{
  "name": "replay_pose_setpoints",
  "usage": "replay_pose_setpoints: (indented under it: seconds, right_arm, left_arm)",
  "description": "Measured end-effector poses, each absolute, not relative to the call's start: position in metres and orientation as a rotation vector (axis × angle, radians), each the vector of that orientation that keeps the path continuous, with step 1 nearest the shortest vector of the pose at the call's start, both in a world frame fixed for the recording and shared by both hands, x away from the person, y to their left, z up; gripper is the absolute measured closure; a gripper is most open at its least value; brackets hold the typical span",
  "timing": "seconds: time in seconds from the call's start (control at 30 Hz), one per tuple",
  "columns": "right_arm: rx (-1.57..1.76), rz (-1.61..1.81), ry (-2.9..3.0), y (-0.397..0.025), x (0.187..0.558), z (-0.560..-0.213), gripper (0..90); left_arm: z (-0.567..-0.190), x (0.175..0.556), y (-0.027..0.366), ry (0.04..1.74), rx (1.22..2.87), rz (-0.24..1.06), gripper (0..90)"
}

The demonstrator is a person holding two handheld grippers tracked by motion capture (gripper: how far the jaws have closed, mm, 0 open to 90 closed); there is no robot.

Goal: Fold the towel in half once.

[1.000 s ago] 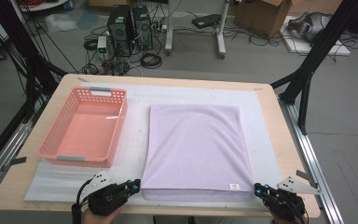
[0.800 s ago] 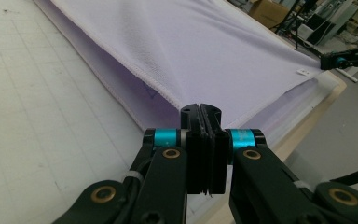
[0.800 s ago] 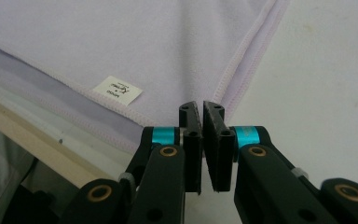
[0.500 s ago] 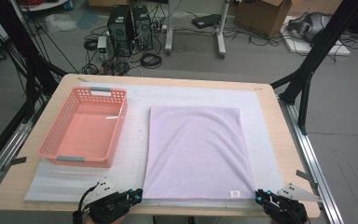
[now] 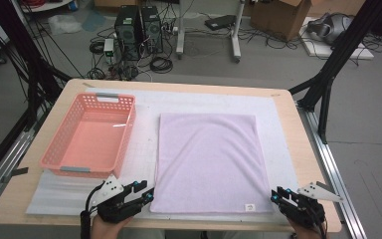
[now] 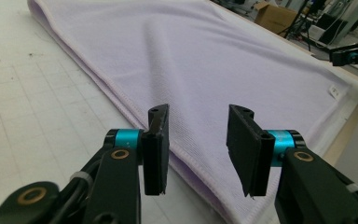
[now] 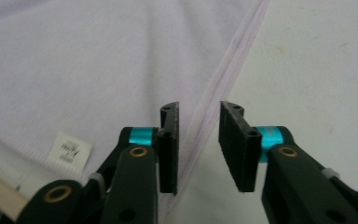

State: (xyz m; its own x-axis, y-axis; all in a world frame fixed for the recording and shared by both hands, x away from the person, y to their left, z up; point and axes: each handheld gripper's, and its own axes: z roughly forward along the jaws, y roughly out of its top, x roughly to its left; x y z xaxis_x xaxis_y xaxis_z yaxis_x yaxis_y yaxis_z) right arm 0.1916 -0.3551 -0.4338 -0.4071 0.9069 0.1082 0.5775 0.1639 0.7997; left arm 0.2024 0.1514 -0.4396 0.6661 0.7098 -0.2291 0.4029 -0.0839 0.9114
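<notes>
A lilac towel (image 5: 209,159) lies spread flat on the white mat, with a small white label (image 5: 249,206) near its near-right corner. My left gripper (image 5: 146,191) sits at the towel's near-left corner. In the left gripper view it (image 6: 198,112) is open, and the towel's hem (image 6: 121,93) runs up between its jaws. My right gripper (image 5: 276,194) is at the near-right corner. In the right gripper view it (image 7: 198,109) is open with a narrower gap, straddling the towel's side hem (image 7: 233,60), with the label (image 7: 69,148) to its left.
A pink plastic basket (image 5: 89,134) stands empty on the left of the white mat (image 5: 144,114). The wooden table's near edge (image 5: 45,216) runs just below both grippers. Beyond the table are computer towers, cables and black frame legs on the floor.
Both grippers dipped back toward the table's near edge half a second ago, then came forward again to the towel's near corners. The towel and basket lie as before.
</notes>
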Motion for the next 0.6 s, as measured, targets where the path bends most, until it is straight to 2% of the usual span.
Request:
replay_pose_setpoints:
  seconds: [0.17,0.3,0.37,0.43,0.5,0.6]
  right_arm:
    - [1.466,1.159,2.034,-0.358,0.225,-0.439,77.6]
    - [1.436,1.118,2.059,-0.350,0.245,-0.438,77.5]
    - [1.441,1.103,2.066,-0.348,0.255,-0.440,73.2]
    - [1.475,1.115,2.056,-0.348,0.265,-0.442,65.3]
    - [1.480,1.111,2.072,-0.346,0.275,-0.445,65.8]
    - [1.439,1.049,2.110,-0.342,0.283,-0.447,82.5]
  left_arm:
    - [-0.439,0.218,0.149,0.901,1.707,0.323,58.9]
    - [-0.438,0.232,0.148,0.895,1.700,0.325,57.5]
    - [-0.438,0.240,0.147,0.897,1.697,0.321,56.9]
    - [-0.439,0.248,0.146,0.897,1.697,0.317,56.9]
    - [-0.439,0.255,0.145,0.900,1.700,0.309,56.9]
    - [-0.439,0.262,0.144,0.905,1.712,0.313,57.1]
